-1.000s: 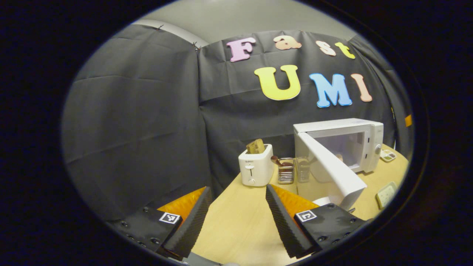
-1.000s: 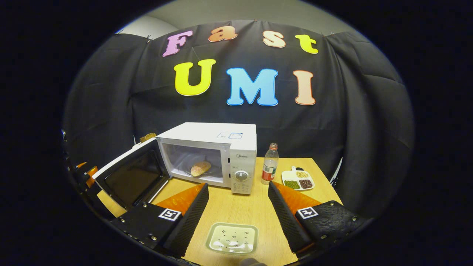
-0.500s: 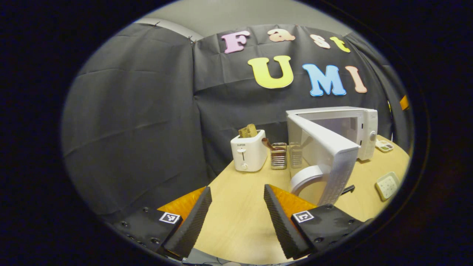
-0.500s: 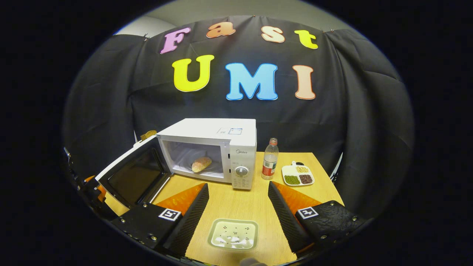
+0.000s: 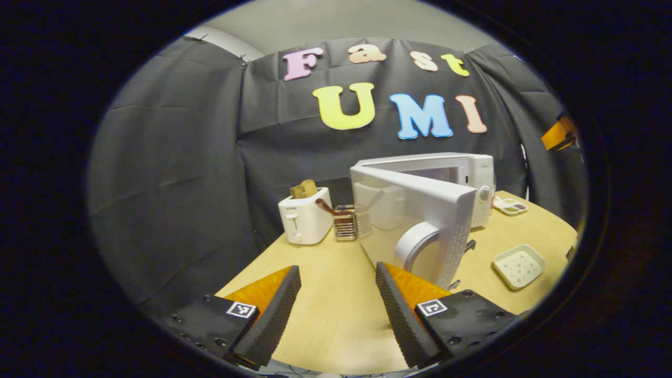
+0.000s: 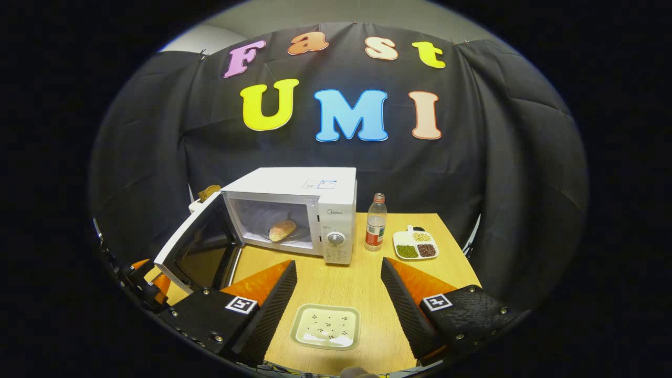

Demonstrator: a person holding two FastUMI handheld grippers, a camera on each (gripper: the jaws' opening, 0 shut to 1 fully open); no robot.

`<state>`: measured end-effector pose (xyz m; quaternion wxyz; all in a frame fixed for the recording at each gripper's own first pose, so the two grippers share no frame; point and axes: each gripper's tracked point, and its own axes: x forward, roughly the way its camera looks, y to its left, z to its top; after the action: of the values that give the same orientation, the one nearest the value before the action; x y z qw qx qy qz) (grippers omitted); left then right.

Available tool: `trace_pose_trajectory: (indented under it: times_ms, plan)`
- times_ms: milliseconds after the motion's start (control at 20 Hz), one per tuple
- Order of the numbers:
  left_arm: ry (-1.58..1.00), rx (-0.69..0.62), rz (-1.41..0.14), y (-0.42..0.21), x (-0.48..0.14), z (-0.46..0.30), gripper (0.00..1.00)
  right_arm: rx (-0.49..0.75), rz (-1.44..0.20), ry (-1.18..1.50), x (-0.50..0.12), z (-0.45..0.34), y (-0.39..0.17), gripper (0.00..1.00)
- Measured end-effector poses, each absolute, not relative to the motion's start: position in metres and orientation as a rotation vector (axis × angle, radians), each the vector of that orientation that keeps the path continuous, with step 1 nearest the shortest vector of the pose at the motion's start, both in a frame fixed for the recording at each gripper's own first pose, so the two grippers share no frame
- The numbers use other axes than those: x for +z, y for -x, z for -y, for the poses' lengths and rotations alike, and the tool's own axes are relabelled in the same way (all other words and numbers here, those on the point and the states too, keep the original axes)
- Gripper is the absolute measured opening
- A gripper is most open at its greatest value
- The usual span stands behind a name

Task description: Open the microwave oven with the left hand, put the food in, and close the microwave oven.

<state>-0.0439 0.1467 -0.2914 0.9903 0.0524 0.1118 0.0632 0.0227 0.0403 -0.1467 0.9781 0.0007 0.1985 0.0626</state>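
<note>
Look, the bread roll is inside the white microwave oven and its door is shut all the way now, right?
Not quite. The bread roll is inside the white microwave oven, but the microwave's white door is not shut: it stands partly open, swung out to the side. The right gripper view shows the roll through the open front.

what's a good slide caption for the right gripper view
Bread roll sits inside the microwave, door half open; right gripper hangs open above an empty dish.

Open door [image 5: 415,215] hides microwave [image 5: 462,168] cavity — left gripper [image 6: 144,278] cut off at edge
</note>
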Motion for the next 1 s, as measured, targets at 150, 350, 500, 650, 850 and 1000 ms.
trace_pose_trajectory:
  times_ms: [150, 350, 500, 650, 850, 1000]
  plan:
    - [-0.110, 0.058, -0.212, 0.034, -0.286, -0.113, 0.95, 0.107, -0.406, -0.004, -0.146, -0.028, -0.018, 0.99]
    - [-0.088, -0.018, -0.208, 0.024, -0.282, -0.073, 0.95, 0.084, -0.419, -0.027, -0.149, -0.017, -0.013, 0.99]
    - [-0.082, -0.071, -0.203, 0.011, -0.280, -0.045, 0.95, 0.069, -0.421, -0.041, -0.147, -0.010, -0.012, 0.99]
    - [-0.086, -0.123, -0.191, -0.003, -0.274, -0.018, 0.95, 0.053, -0.423, -0.049, -0.146, 0.000, -0.009, 0.99]
    - [-0.082, -0.180, -0.191, -0.026, -0.276, 0.009, 0.96, 0.015, -0.426, -0.059, -0.143, 0.019, -0.009, 0.98]
    - [-0.073, -0.215, -0.183, -0.047, -0.275, 0.028, 0.95, -0.009, -0.432, -0.060, -0.143, 0.032, -0.012, 0.99]
